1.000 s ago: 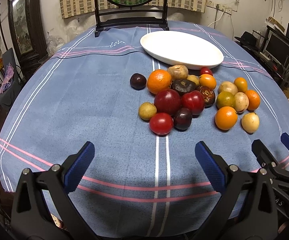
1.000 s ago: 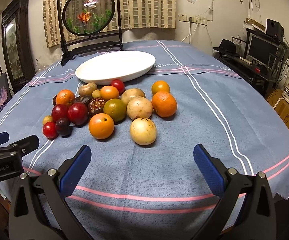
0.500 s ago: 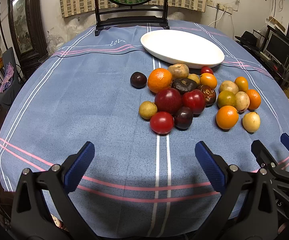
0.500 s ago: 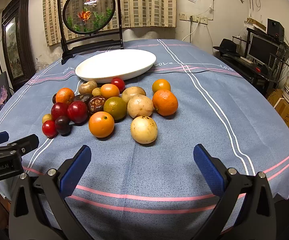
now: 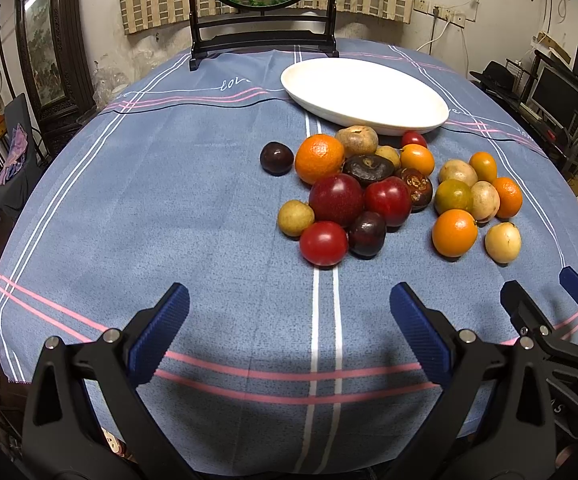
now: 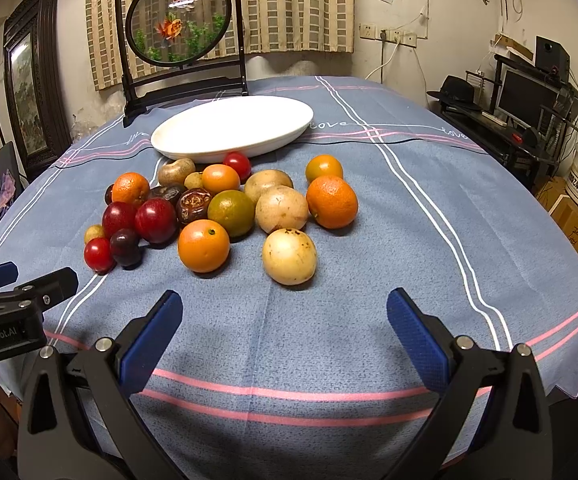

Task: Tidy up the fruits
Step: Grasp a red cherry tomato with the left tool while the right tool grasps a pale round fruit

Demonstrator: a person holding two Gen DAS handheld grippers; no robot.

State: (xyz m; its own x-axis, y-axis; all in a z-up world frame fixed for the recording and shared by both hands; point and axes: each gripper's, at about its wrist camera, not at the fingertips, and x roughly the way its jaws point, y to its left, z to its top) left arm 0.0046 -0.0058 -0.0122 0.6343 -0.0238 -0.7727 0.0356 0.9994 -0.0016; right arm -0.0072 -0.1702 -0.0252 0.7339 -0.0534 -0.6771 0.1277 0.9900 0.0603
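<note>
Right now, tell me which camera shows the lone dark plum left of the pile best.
The left wrist view: the dark plum sits apart on the cloth, fully visible. In the right wrist view only a sliver shows, behind the orange.

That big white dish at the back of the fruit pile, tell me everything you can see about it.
The white dish is a wide, shallow oval with a smooth glossy surface, ceramic by the look of it. It sits flat on the blue tablecloth, beyond the fruit and in front of the dark wooden stand with the round goldfish panel. Nothing lies in it. A brownish fruit and a small red one sit close against its near rim; whether they touch it is unclear. Neither gripper is near it.
</note>
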